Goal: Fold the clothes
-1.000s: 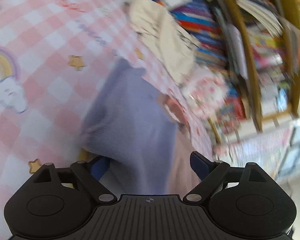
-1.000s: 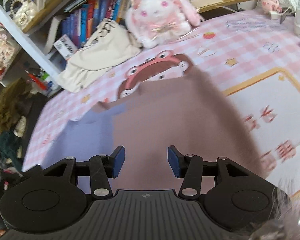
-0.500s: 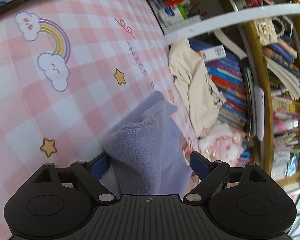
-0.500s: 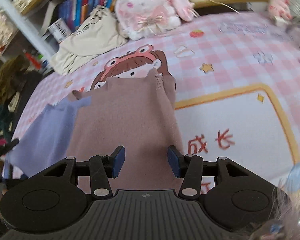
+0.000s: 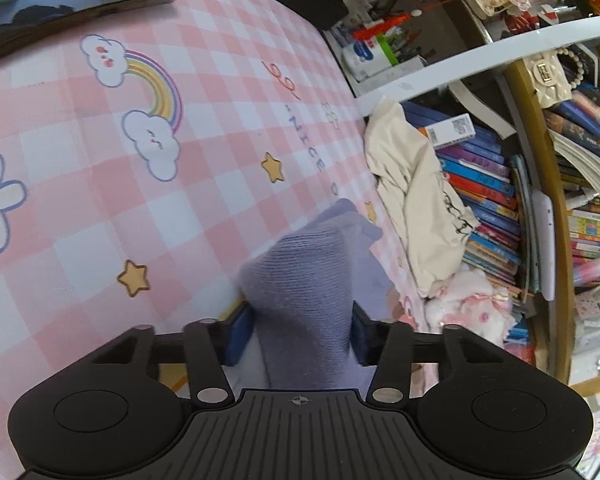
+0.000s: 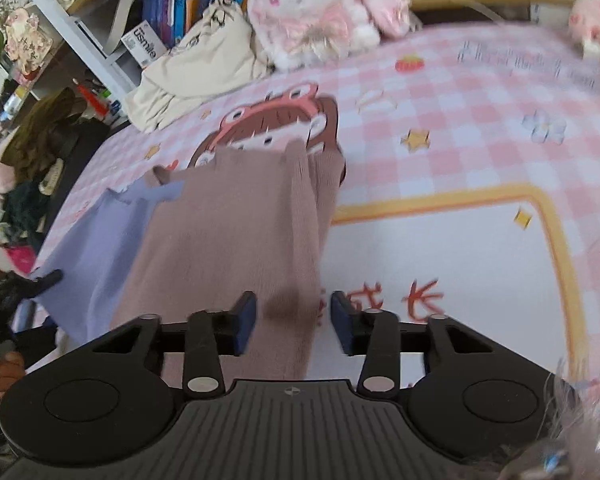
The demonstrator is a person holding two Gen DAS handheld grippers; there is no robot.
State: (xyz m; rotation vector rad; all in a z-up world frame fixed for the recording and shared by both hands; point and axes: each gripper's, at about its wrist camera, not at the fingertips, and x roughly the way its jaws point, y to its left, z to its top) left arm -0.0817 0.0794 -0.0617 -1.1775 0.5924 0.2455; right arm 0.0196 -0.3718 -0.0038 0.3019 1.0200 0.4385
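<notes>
Now both grippers closing on the garment edge

Largest first: the two-tone knit garment (image 6: 220, 232) lies flat on the pink checked tabletop (image 5: 100, 208), lilac half left, mauve half right. Left gripper (image 5: 296, 330) has just narrowed from wide spread; its fingers now pinch a bunched lilac fold, likely a fold grasp. Right gripper (image 6: 292, 320) has closed somewhat too, but its fingers stand apart around the mauve hem, not pressing. Earlier views were blurred; now steadier.
</notes>
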